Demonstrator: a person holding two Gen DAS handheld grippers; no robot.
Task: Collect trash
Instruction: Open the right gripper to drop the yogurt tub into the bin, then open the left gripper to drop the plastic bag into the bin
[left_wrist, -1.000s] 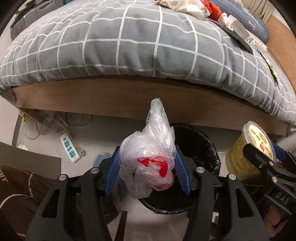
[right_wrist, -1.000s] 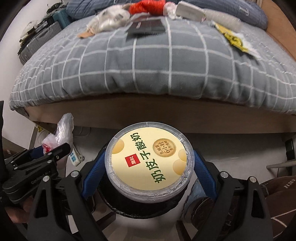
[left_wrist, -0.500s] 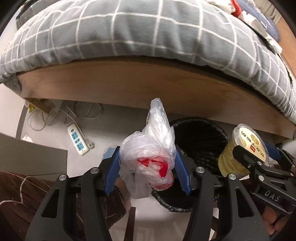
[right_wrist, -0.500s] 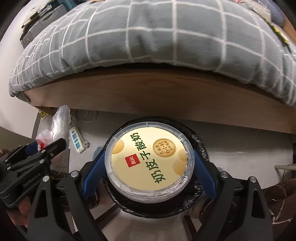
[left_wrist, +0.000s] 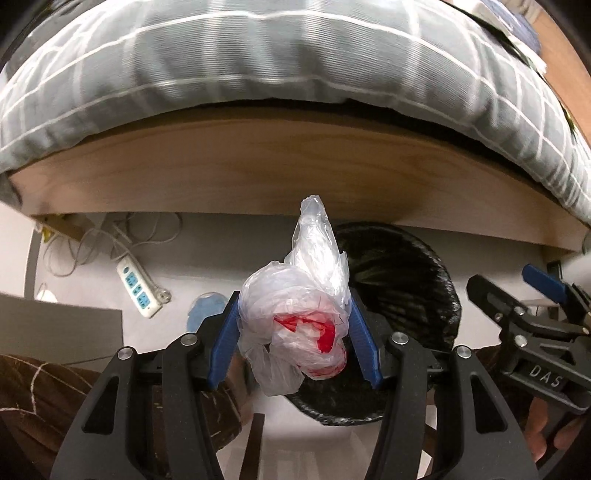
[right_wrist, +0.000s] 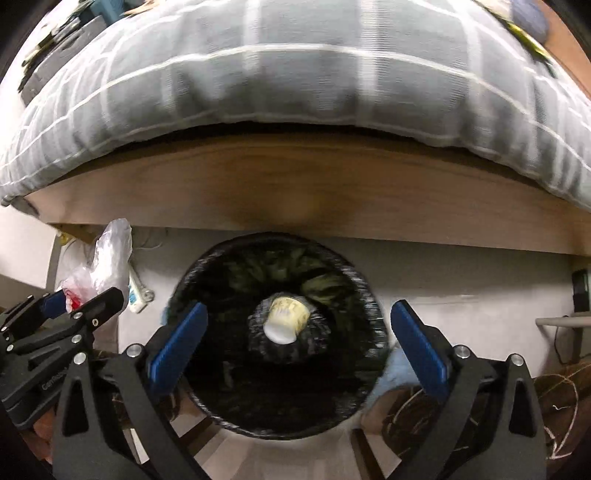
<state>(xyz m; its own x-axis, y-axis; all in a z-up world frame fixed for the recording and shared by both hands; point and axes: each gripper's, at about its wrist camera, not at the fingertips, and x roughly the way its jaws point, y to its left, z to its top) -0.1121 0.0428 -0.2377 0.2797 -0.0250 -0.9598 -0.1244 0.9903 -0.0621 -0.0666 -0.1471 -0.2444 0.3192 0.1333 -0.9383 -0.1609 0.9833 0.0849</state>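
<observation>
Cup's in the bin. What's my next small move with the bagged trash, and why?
Probably shift the left gripper right, over the bin, then open. It is shut on the plastic bag left of the opening; the right gripper is open, cup inside.

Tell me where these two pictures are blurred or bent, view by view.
Left wrist view: the checked duvet is smeared by motion, the bed rail bows from fisheye distortion, the plastic bag in the left tongs stays sharp. Right wrist view: heavier smear on the duvet, the yogurt cup in the bin is blurred, the right tongs crisp.
</observation>
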